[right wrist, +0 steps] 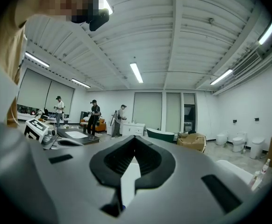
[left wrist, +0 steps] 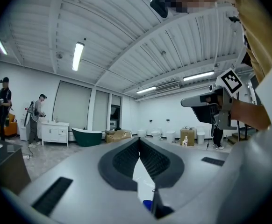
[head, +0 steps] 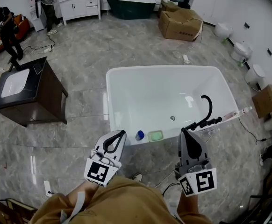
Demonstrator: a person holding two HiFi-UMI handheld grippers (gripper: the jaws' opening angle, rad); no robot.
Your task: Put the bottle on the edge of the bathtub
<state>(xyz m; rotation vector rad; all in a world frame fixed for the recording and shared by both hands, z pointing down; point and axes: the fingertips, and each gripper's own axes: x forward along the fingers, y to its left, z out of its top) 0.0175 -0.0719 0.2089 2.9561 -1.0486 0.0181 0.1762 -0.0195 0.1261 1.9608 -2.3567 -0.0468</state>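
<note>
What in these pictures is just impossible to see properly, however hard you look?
- Blue thing on the bathtub rim: too small in the head view to tell if it is the bottle. In the left gripper view, the shut left gripper covers all but a blue speck.
- Green dish: contents too small, head view.
- People across the room: too small in every view to see what they are doing.
</note>
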